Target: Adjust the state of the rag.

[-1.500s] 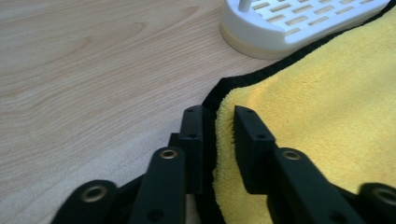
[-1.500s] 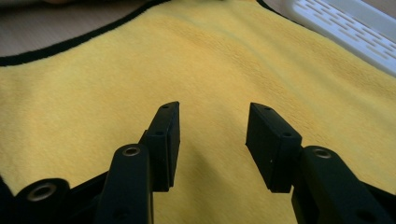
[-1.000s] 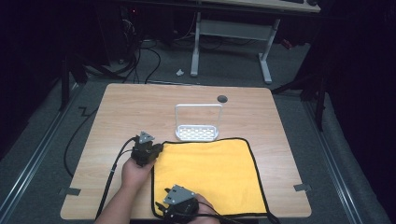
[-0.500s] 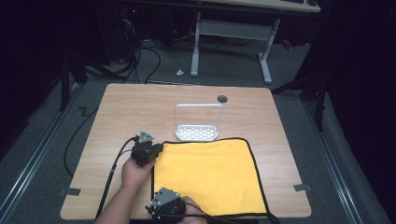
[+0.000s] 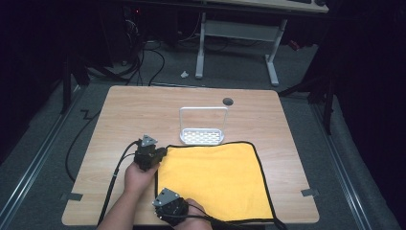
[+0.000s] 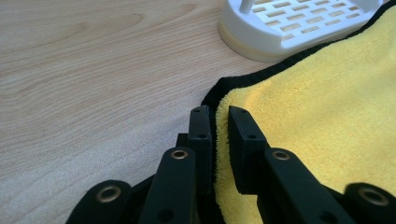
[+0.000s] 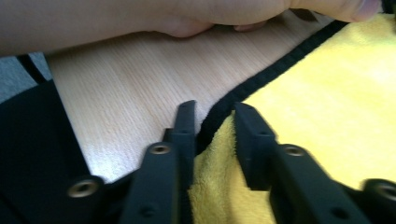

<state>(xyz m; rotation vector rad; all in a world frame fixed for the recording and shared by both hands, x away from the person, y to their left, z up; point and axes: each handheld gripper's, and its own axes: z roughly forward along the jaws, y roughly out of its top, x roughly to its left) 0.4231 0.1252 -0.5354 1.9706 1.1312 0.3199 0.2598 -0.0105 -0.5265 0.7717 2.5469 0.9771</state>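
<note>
A yellow cloth (image 5: 215,172) with black edging lies flat on the near half of the wooden table (image 5: 143,110). My left gripper (image 5: 162,153) sits at the cloth's far left corner. In the left gripper view, the left gripper (image 6: 217,116) has its jaws pinched on the black-edged cloth (image 6: 327,107). My right gripper (image 5: 163,197) is low at the cloth's near left corner. Its jaws have just been closing. In the right gripper view, the right gripper (image 7: 215,109) has a bunched fold of cloth (image 7: 327,93) pressed between its jaws.
A white slotted rack (image 5: 202,129) with a wire hoop stands just beyond the cloth's far edge, close to the left gripper (image 6: 299,28). A grey grommet (image 5: 228,101) sits in the table's far part. The left hand (image 7: 187,14) lies right ahead of the right gripper.
The right gripper has slid left and down to the cloth's near left corner. The left gripper and the cloth have stayed put.
</note>
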